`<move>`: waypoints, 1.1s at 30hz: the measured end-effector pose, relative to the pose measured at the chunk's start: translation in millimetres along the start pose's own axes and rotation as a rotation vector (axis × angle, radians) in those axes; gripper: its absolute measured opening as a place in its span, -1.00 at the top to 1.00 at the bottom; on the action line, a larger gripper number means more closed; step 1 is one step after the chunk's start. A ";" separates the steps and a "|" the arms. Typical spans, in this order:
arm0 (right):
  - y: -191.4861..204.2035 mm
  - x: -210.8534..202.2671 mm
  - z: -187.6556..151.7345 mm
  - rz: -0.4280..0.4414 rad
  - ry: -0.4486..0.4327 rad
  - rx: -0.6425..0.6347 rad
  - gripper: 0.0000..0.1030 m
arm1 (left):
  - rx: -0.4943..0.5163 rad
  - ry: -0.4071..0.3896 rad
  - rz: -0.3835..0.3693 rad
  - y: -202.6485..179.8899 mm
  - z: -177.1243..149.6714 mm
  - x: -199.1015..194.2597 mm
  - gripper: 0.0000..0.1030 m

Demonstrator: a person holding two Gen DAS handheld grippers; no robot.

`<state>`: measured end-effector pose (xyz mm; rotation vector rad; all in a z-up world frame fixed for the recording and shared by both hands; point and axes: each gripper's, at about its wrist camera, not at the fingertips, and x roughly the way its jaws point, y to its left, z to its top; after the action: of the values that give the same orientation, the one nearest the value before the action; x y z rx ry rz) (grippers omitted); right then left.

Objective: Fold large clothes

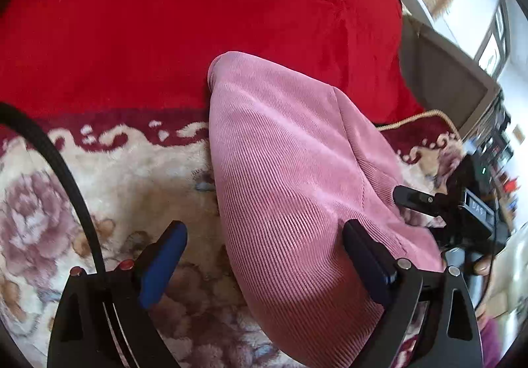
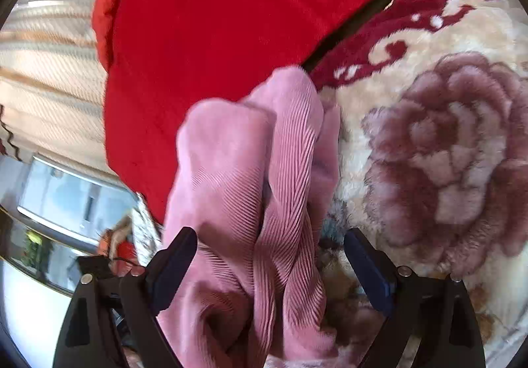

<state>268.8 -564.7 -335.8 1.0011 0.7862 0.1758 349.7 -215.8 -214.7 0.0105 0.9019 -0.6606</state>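
Note:
A pink ribbed garment (image 1: 290, 176) lies folded on a floral plush blanket (image 1: 132, 176), its far end reaching a red cushion (image 1: 198, 21). My left gripper (image 1: 264, 232) is open, its jaws wide apart, with the garment's near part lying between them. In the right wrist view the same garment (image 2: 257, 189) is bunched in thick folds. My right gripper (image 2: 270, 239) is open, with the folds lying between its fingers. The right gripper also shows in the left wrist view (image 1: 429, 203) at the garment's right edge.
The red cushion (image 2: 231, 21) fills the far side. The blanket with a large rose pattern (image 2: 445, 153) spreads to the right. A beige curtain (image 2: 49, 71) and a window (image 2: 76, 196) are at the left. A grey box (image 1: 439, 77) and clutter stand at the right.

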 end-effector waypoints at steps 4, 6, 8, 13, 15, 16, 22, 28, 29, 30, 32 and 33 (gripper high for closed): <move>12.6 15.3 -4.5 0.034 0.038 -0.056 -0.80 | 0.038 -0.020 0.038 -3.5 0.1 -3.2 -0.85; 18.4 20.7 -8.7 0.032 0.055 -0.070 -0.78 | 0.045 -0.026 0.048 -2.3 1.3 -4.4 -0.85; 21.9 18.6 -9.6 0.006 0.044 -0.089 -0.77 | 0.059 -0.036 0.064 -2.4 1.7 -5.9 -0.85; 52.5 -22.7 -17.1 -0.130 -0.177 -0.202 -0.71 | 0.110 -0.067 0.113 -6.5 -3.2 -15.2 -0.85; 70.3 -42.2 -23.5 -0.166 -0.284 -0.274 -0.71 | 0.127 -0.078 0.129 -8.5 -4.6 -16.4 -0.85; 81.8 -48.4 -28.9 -0.175 -0.333 -0.324 -0.70 | 0.131 -0.081 0.134 -9.2 -5.4 -16.7 -0.85; 98.3 -18.2 -31.1 -0.198 -0.250 -0.377 -0.15 | 0.149 -0.094 0.151 -9.8 -7.7 -19.1 -0.85; 76.8 20.5 -23.8 -0.264 -0.100 -0.297 -0.02 | 0.122 -0.065 0.084 -0.4 2.3 -27.8 -0.85; 77.8 16.5 -22.2 -0.259 -0.104 -0.291 -0.02 | 0.101 -0.082 0.079 3.9 5.9 -31.1 -0.85; 79.3 13.7 -21.5 -0.257 -0.109 -0.291 -0.02 | 0.077 -0.100 0.078 8.6 9.0 -34.0 -0.85; 83.2 3.9 -18.7 -0.254 -0.128 -0.303 -0.02 | 0.039 -0.105 0.080 18.5 17.1 -31.3 -0.85; 84.9 -2.7 -13.9 -0.250 -0.147 -0.300 -0.02 | 0.029 -0.101 0.091 22.1 21.3 -27.4 -0.85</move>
<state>275.6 -509.7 -269.9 0.6188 0.7190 0.0027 364.9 -189.4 -187.0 0.0434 0.7903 -0.5839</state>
